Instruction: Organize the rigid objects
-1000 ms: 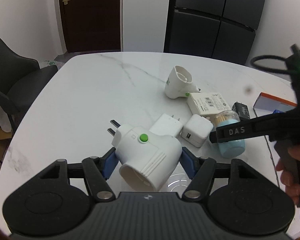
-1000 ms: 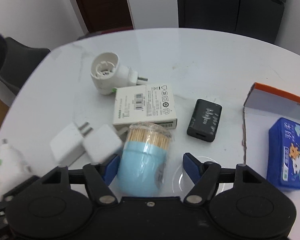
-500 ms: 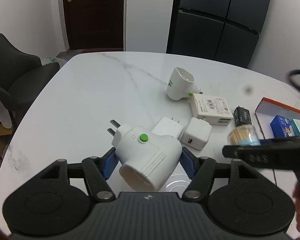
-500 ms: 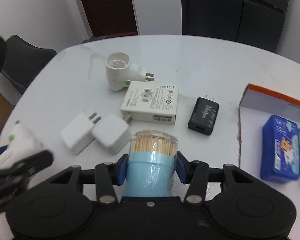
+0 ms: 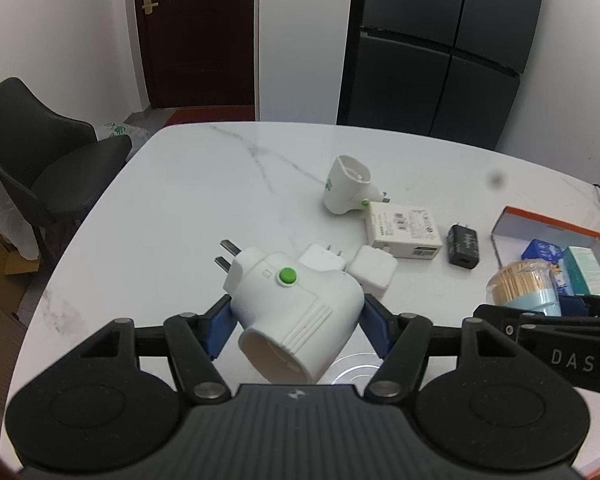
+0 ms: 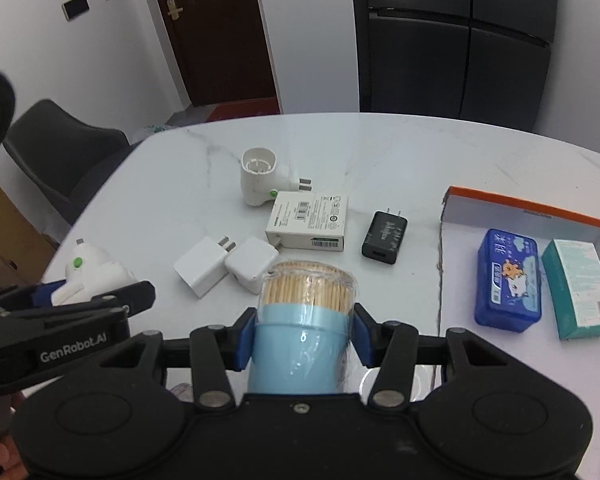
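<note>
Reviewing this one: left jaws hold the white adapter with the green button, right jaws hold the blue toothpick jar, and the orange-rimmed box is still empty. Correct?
Not quite. The orange-rimmed box is not empty: the right wrist view shows a blue case and a teal carton lying in it. The rest stands: the white adapter is in the left jaws, the blue toothpick jar in the right.

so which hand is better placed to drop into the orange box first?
Right, probably. The right gripper is shut on the toothpick jar, and the orange box lies just to its right with bare floor showing. The left gripper holds the white plug adapter farther from the box, with the right gripper between.
</note>
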Available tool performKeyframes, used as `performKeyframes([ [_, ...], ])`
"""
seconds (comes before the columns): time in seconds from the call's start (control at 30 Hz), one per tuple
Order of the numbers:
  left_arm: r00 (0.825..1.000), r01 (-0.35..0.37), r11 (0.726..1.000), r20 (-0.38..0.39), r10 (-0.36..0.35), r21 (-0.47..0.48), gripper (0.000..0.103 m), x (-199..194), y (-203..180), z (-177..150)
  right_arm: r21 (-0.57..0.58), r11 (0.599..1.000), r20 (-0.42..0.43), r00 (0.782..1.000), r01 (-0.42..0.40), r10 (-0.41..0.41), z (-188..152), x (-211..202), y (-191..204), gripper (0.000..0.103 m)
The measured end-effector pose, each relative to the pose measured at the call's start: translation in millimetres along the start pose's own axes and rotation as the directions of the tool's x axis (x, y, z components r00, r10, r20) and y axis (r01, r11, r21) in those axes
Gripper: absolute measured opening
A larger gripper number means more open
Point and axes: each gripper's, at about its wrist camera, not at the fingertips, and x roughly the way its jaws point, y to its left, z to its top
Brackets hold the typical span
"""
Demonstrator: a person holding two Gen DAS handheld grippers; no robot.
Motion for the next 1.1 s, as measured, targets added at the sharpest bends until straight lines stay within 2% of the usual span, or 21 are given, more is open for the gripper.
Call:
performKeyframes([
  [0.33,1.000,0.014,1.000,0.022,-0.015,0.022,0.067,-28.9,-22.1,0.0,-0.020,1.000,0.045,0.999,0.023,-0.022,-10.6,-42.6,-5.5,0.059],
  [1.1,0.998,0.013,0.999,0.056,-0.016,0.043,0.068,-51.2,-47.7,2.5,-0.003,1.000,0.085,0.996,0.017,-0.017,-14.2,-73.3,-22.1,0.059],
])
